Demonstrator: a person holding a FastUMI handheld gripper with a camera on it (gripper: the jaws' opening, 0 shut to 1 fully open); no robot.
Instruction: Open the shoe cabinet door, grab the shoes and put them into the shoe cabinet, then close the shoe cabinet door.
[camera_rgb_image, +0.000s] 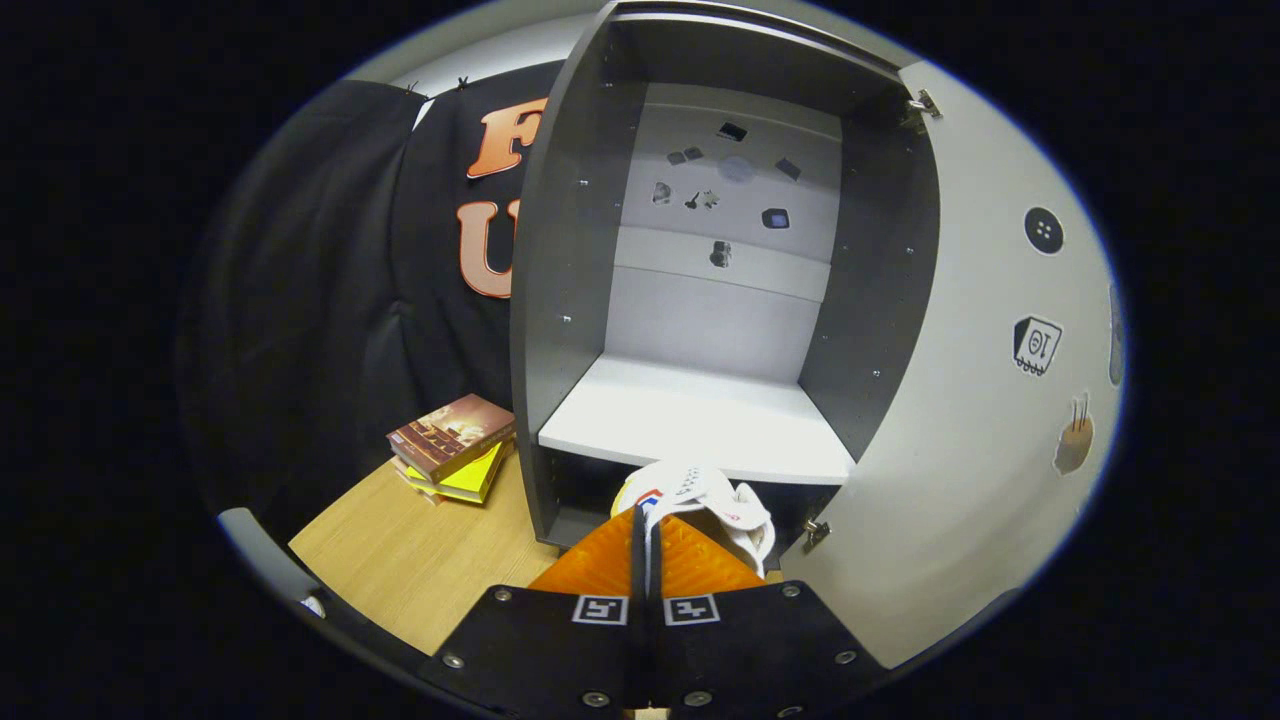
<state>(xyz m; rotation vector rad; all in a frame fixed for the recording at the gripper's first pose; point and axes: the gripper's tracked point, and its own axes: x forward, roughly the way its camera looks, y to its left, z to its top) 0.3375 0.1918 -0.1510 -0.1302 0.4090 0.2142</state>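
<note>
A grey shoe cabinet (560, 250) stands straight ahead with its door (990, 400) swung open to the right. Its white shelf (700, 425) is bare. My gripper (645, 535) is shut on a white shoe (715, 495) with red and blue marks, its orange fingers (600, 565) pinching the shoe's edge. The shoe hangs just ahead of the fingers, in front of the dark lower compartment under the shelf and a little below the shelf's front edge.
A stack of books (455, 445) lies on the wooden table (420, 560) left of the cabinet. Small stickers dot the cabinet's back wall (725, 190) and the door's inner face. Door hinges (815, 533) stick out at the cabinet's right side.
</note>
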